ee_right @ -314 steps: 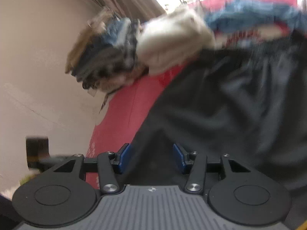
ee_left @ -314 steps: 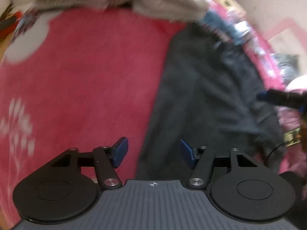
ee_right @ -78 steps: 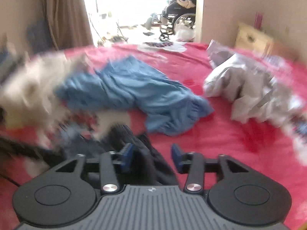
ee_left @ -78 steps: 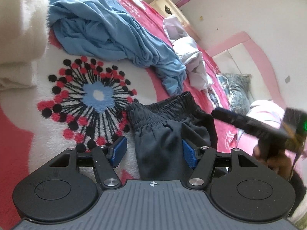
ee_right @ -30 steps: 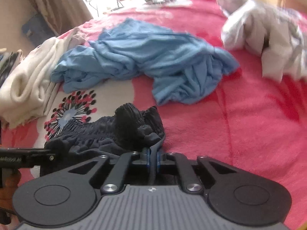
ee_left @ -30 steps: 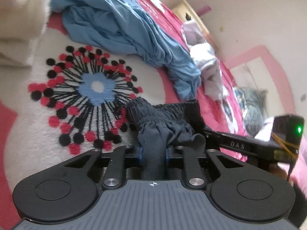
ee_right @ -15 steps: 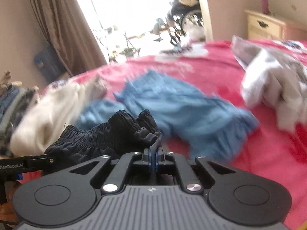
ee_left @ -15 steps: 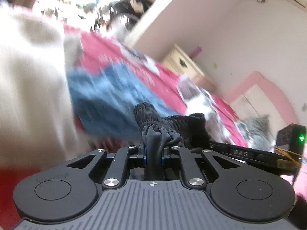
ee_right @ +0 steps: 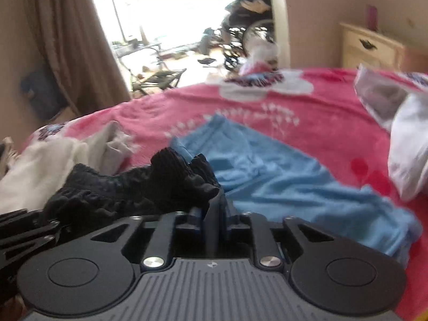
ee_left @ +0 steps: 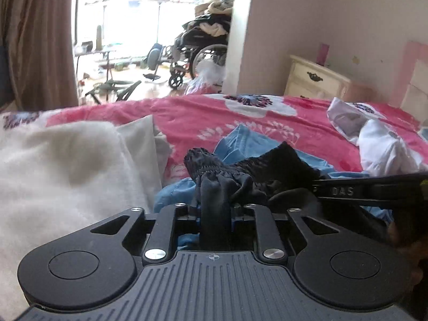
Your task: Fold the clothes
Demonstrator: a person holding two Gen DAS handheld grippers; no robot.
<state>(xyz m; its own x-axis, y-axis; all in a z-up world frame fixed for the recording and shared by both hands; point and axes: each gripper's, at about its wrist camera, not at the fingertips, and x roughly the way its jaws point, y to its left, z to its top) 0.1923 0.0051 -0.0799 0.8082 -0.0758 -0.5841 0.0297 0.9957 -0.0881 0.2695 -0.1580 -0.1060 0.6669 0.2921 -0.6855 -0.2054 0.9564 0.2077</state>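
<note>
Ahead of jaws: pink floral bedspread (ee_left: 267, 117). Beyond, bright doorway with wheelchair (ee_left: 198, 50) seen. Brown curtain (ee_left: 34, 40) far left, cream nightstand (ee_left: 315, 83) far right against beige wall (ee_left: 321, 13).

The left gripper (ee_left: 215, 212) pointed forward and somewhat downward, its fingers (ee_left: 193, 210) set close together with a bunched fold of the black shorts (ee_left: 214, 187) pressed between them while they were easing apart. The right gripper (ee_right: 214, 215) pointed the same way, its fingers (ee_right: 197, 218) also parting, with a thin fold of the same shorts between them. In the left wrist view the right gripper's dark body crossed in from the right edge.
</note>
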